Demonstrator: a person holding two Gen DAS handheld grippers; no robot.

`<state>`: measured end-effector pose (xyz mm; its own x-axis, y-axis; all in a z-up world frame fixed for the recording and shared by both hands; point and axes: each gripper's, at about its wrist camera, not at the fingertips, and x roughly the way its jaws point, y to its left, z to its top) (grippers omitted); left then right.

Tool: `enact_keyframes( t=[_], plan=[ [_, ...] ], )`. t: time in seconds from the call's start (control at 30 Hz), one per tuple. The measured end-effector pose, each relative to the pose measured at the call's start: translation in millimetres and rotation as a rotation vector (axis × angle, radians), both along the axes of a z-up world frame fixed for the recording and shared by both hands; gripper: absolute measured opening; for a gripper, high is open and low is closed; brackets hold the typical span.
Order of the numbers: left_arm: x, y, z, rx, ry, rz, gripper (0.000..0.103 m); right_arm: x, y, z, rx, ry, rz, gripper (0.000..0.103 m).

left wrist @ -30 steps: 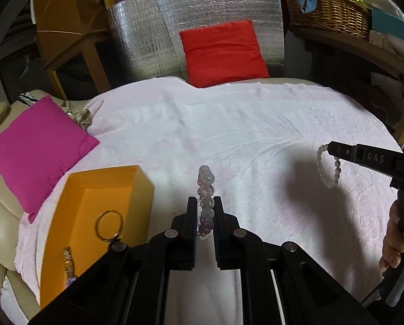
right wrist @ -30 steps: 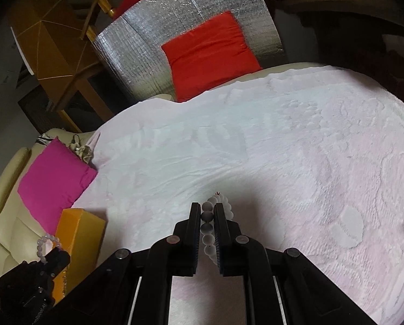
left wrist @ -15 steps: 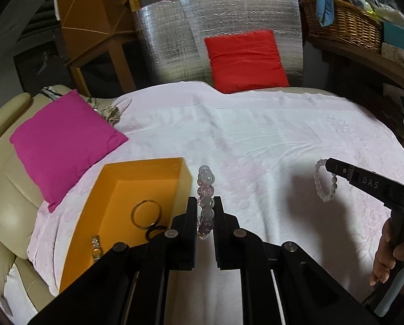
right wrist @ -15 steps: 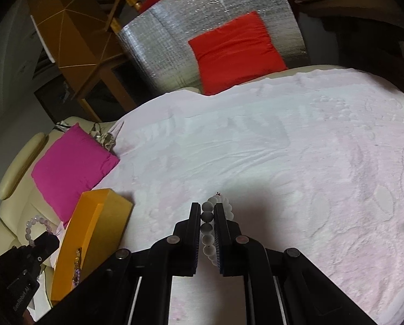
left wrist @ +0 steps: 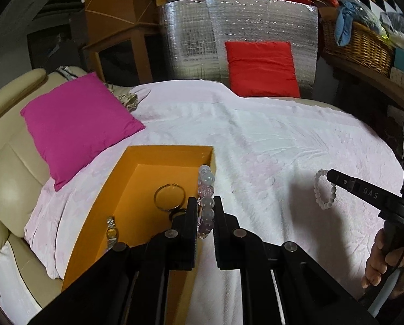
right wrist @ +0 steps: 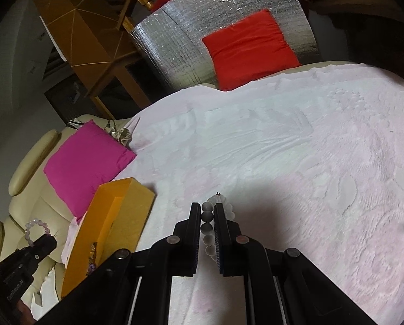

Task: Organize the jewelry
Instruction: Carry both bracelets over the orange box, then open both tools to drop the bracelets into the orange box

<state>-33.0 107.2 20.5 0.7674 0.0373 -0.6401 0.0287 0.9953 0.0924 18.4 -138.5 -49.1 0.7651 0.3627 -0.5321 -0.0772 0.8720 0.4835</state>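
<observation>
- A magenta cushion (left wrist: 77,124) lies at the far left on the cream sofa (left wrist: 1,168), its near corner over the edge of the pale pink blanket (left wrist: 256,140); the blanket covers the whole middle of the scene.
- Just right of the cushion, an open orange box (left wrist: 120,189) stands on the blanket near the left edge; inside lie a thin metal bangle (left wrist: 169,196) toward the far end and a wristwatch (left wrist: 111,233) by the near left wall.
- The left gripper (left wrist: 204,208) is clamped tight on a bracelet of clear and pale purple beads (left wrist: 207,189); the bracelet stands up between the fingers, and in the left wrist view its top beads overlap the box's right wall; whether it is over the box or beside it I cannot tell.
- Farther right, above the open blanket, the right gripper (right wrist: 204,216) is closed on a white bead bracelet (right wrist: 208,216); seen from the left wrist, the loop hangs from the tip clear of the blanket; a hand (left wrist: 388,265) grips its handle at the near right.
- At the far side a red cushion (left wrist: 261,67) leans against a silver foil panel (left wrist: 202,27); a wicker basket (left wrist: 359,46) sits at the far right.
</observation>
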Motion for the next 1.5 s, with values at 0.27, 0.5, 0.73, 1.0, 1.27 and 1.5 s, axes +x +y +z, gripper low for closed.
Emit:
enact_keyframes(
  t=[0.27, 0.5, 0.73, 1.0, 1.27, 1.5],
  plan=[
    [-15, 40, 7, -0.015, -0.018, 0.054, 0.011, -19, 40, 33, 0.028, -0.033, 0.085, 0.011],
    [-25, 84, 0, -0.027, 0.003, 0.116, 0.011, -23, 100, 62, 0.036, -0.055, 0.209, 0.011],
    [-37, 118, -15, -0.045, 0.035, 0.168, 0.011, -27, 172, 66, 0.025, -0.030, 0.347, 0.011],
    [-46, 143, -37, -0.052, 0.085, 0.210, 0.011, -31, 221, 37, 0.036, 0.048, 0.447, 0.011],
    [-28, 154, -36, -0.020, 0.117, 0.193, 0.011, -34, 233, 11, 0.029, 0.118, 0.478, 0.011],
    [29, 156, -14, 0.032, 0.103, 0.123, 0.011, -35, 235, -1, 0.028, 0.140, 0.496, 0.011]
  ],
)
